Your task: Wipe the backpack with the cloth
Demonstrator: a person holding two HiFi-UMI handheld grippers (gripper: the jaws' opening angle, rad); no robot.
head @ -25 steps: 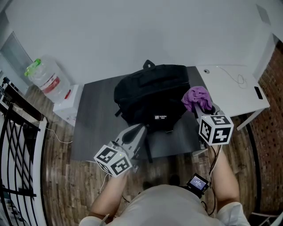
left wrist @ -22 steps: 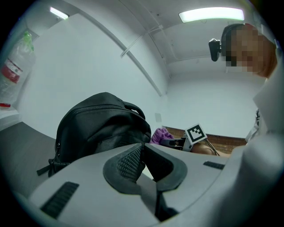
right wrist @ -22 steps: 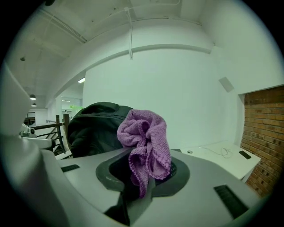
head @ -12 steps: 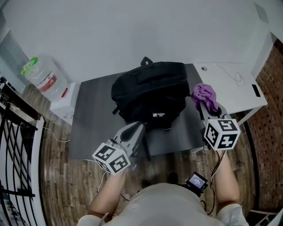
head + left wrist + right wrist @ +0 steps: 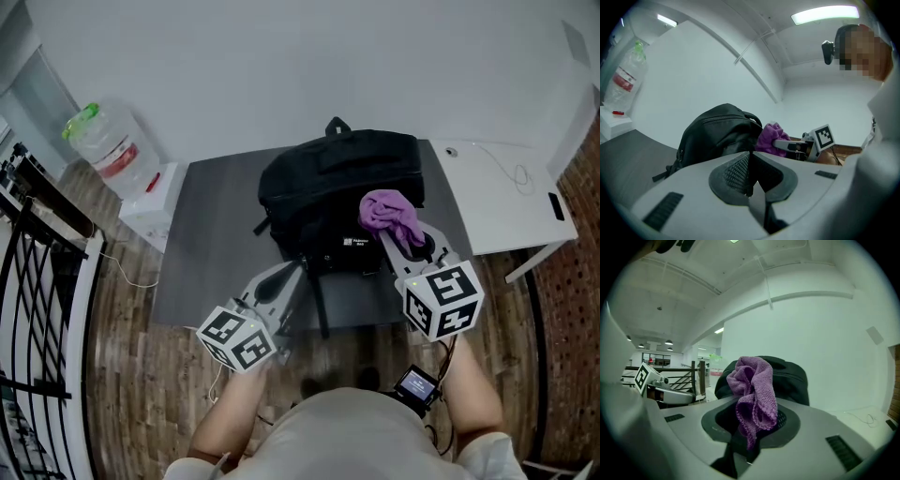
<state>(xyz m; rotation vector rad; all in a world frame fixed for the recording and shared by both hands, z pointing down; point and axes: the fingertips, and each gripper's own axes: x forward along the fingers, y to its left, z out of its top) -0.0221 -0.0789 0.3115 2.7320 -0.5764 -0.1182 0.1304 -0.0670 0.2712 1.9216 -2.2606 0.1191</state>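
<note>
In the centre of the head view, in the upper half: a black backpack (image 5: 337,192), lying on a dark grey table (image 5: 202,244) with its carry handle (image 5: 337,125) toward the top of the frame. Just right of centre, over the front face of the backpack: a purple cloth (image 5: 389,216), bunched up and clamped in the jaws of the right gripper (image 5: 401,239). Confirmed in the right gripper view, with the cloth (image 5: 752,390) pinched low between the jaws and standing up in folds in front of the backpack (image 5: 787,376). Hard to say from these views whether already touching the fabric or hovering just above it. Lower left of centre: the left gripper (image 5: 295,272), jaws pressed together with nothing between them, tips near the front edge of the backpack and close to a dangling strap (image 5: 319,305). Judged as the very start of the wiping step: cloth at the bag, no stroke evident. For the next move, probably needed: to press the cloth flat on the front panel and to draw it across in steady passes, keeping a firm grip so as not to lose the cloth, and perhaps steadying the bag with the left gripper against sliding.
</note>
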